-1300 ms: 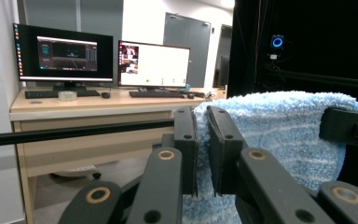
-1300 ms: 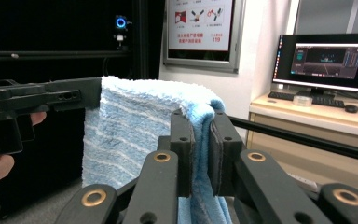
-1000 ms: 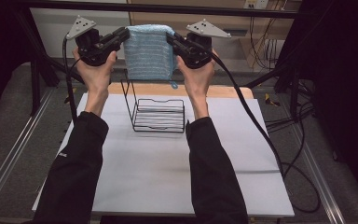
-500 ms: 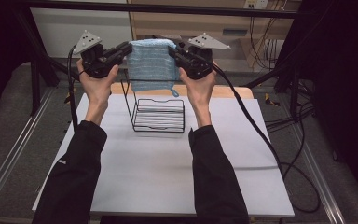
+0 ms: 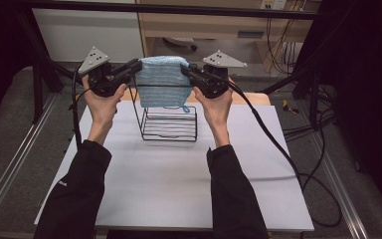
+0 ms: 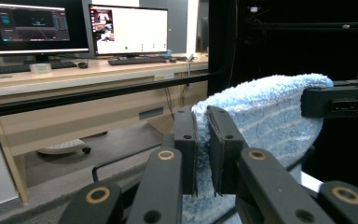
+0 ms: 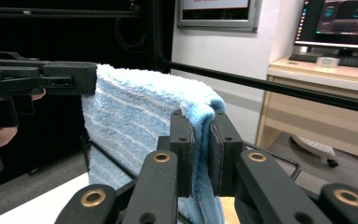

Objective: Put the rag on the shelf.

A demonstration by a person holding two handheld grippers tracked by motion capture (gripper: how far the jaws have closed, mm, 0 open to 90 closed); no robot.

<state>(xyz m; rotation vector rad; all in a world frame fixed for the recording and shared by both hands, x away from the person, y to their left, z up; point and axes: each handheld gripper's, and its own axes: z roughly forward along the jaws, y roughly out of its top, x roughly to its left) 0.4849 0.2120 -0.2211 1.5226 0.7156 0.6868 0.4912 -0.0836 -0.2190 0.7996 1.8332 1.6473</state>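
A light blue striped towel [image 5: 161,84] hangs folded between my two grippers, above the back of a black wire rack [image 5: 170,124]. My left gripper [image 5: 138,64] is shut on the towel's left top edge. My right gripper [image 5: 184,70] is shut on its right top edge. In the left gripper view the towel [image 6: 265,116] is pinched between my left gripper [image 6: 204,122], with the other gripper's jaws on its far corner. In the right gripper view the towel [image 7: 135,116] is folded over and clamped by my right gripper [image 7: 200,126]. The towel's lower edge hangs just inside the rack's top.
The wire rack stands on a white tabletop [image 5: 169,179] near its far edge, over a wooden board [image 5: 251,98]. A black frame bar [image 5: 179,7] crosses above. Cables [image 5: 278,149] trail to the right. Desks with monitors [image 6: 126,30] stand beyond.
Both grippers have come down and toward me with the towel stretched between them, so its lower edge now reaches the rack's top. Both grips are unchanged.
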